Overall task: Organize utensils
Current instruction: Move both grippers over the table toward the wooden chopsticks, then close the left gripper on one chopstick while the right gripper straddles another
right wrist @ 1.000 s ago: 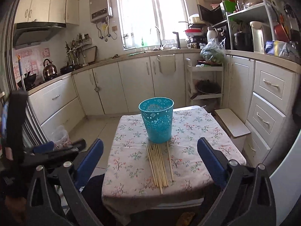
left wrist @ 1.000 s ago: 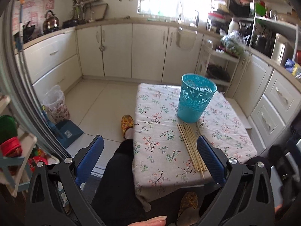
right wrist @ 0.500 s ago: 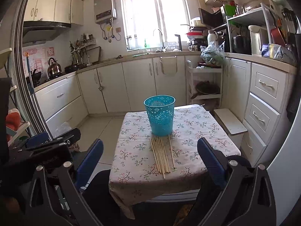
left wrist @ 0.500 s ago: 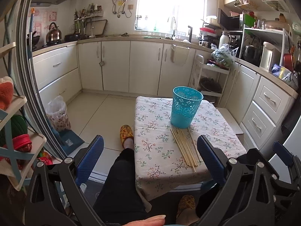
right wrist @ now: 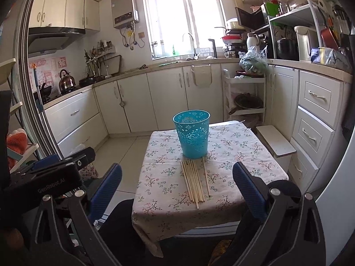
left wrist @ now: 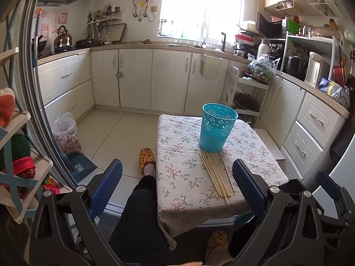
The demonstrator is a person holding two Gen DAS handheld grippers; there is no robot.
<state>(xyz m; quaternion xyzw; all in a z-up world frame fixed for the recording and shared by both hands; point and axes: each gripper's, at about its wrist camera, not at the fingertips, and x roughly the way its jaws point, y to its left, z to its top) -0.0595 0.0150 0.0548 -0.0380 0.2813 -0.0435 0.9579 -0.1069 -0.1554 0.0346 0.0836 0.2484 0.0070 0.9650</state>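
Note:
Several pale wooden chopsticks (left wrist: pixel 216 176) (right wrist: pixel 195 180) lie side by side on a small table with a flowered cloth (left wrist: pixel 177 177) (right wrist: pixel 233 155). Just behind them stands an upright turquoise perforated basket (left wrist: pixel 217 130) (right wrist: pixel 193 134). My left gripper (left wrist: pixel 177 184) hangs open, well back from the table and above a person's dark trouser leg, with nothing between its blue pads. My right gripper (right wrist: pixel 177 188) is open too, held back from the table's near edge and facing the chopsticks. In the right wrist view the left gripper's black body (right wrist: pixel 48 177) shows at the left.
A person's legs and yellow slippers (left wrist: pixel 146 157) are by the table's left and near sides. Cream kitchen cabinets ring the room. A white step stool (right wrist: pixel 275 141) stands right of the table. A rack (left wrist: pixel 20 155) and a bag (left wrist: pixel 66 133) sit left.
Both grippers have pulled back and tilted up, so the table looks smaller and farther and more of the kitchen shows. Chopsticks and basket have not moved.

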